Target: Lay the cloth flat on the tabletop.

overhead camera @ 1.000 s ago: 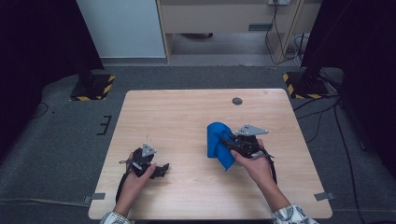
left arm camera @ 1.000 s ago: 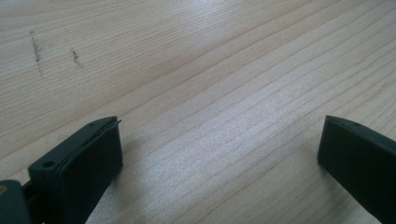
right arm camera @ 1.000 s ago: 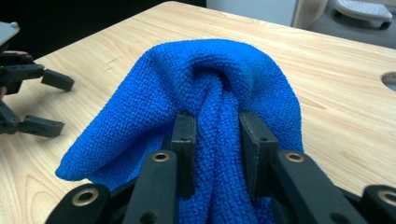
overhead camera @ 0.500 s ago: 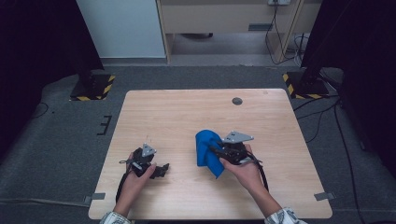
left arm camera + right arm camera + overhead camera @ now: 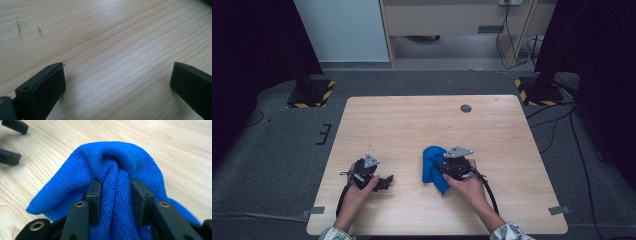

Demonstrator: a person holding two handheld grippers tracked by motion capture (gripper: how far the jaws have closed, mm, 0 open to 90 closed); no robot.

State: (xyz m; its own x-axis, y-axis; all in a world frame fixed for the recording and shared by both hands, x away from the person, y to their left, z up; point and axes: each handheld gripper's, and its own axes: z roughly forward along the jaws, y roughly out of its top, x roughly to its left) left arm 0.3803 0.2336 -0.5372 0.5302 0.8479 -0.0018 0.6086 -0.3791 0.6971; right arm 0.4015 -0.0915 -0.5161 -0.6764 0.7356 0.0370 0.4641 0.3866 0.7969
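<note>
My high camera sits above the near edge and looks forward and down, taking in the whole worktop (image 5: 412,120) and the floor beyond. My left gripper (image 5: 117,82) camera rides very low, looking along its jaws at bare wood. My right gripper (image 5: 116,192) camera is just as close, facing the blue cloth (image 5: 117,162); both it and the high view catch that cloth (image 5: 431,162).

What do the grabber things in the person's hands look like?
Both are black. The left gripper and the right gripper each carry a grey three-cornered plate on top and trail a black cable back along the arm. Up close, the jaws are flat black blocks with small round holes, and the right one's arms show metal-ringed screw holes. Patterned sleeve cuffs peek in at the wrists.
</note>
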